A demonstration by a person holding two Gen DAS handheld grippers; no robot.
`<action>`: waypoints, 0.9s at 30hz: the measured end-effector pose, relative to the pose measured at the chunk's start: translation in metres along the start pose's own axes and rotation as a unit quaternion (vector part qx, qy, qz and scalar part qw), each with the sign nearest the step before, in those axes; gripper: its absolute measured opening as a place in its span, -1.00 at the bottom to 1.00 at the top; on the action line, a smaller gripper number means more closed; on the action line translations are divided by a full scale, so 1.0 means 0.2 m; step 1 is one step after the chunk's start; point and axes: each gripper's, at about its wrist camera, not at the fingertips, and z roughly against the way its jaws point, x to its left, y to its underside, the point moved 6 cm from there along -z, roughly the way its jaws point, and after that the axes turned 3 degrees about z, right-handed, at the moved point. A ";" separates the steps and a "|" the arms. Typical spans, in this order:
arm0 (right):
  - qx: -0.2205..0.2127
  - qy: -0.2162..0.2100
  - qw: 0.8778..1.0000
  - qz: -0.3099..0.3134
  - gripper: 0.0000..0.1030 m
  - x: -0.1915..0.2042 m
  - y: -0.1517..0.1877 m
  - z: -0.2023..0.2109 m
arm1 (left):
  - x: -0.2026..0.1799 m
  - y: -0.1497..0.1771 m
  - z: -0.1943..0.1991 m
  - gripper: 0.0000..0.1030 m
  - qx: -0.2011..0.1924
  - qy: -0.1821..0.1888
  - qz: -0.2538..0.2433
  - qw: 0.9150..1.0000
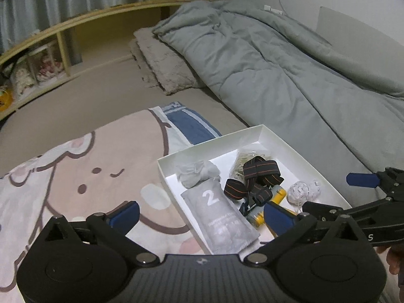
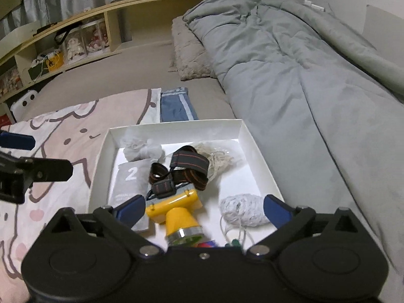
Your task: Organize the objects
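Note:
A white open box (image 1: 277,136) (image 2: 255,146) lies on the bed. In it are a yellow headlamp (image 2: 176,209) (image 1: 277,194) with a black, orange-striped strap (image 2: 189,164) (image 1: 260,171), a grey pouch marked "2" (image 1: 217,214) (image 2: 131,179), a grey cloth bundle (image 1: 197,171) (image 2: 141,149), a beige string bundle (image 2: 219,161) and a white string ball (image 2: 242,209) (image 1: 300,192). My left gripper (image 1: 199,214) is open and empty over the box's near left corner. My right gripper (image 2: 202,209) is open and empty, its fingers either side of the headlamp and string ball.
A pink cartoon blanket (image 1: 75,176) (image 2: 63,126) lies left of the box, with folded blue cloth (image 1: 189,123) (image 2: 176,106) behind. A grey duvet (image 1: 277,63) (image 2: 303,75) lies at right, and a pillow (image 1: 161,63) beyond. A wooden shelf (image 1: 63,38) (image 2: 75,25) runs along the far left.

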 end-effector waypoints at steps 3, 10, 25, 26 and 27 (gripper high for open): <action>-0.006 -0.002 1.000 -0.003 0.97 0.01 0.02 0.06 | 0.00 0.02 0.09 1.00 -0.011 -0.005 0.010 1.000; -0.025 0.020 0.999 -0.029 0.98 -0.03 0.05 0.25 | 0.00 0.09 0.30 1.00 -0.033 -0.018 0.032 0.999; -0.065 0.031 0.997 -0.035 0.98 0.00 0.17 0.67 | 0.03 0.32 0.69 1.00 -0.066 -0.062 0.080 0.993; -0.070 0.029 0.997 -0.036 0.98 0.00 0.18 0.69 | 0.04 0.34 0.70 1.00 -0.066 -0.064 0.086 0.992; -0.073 0.027 0.996 -0.036 0.98 0.01 0.20 0.71 | 0.04 0.36 0.72 1.00 -0.064 -0.067 0.090 0.992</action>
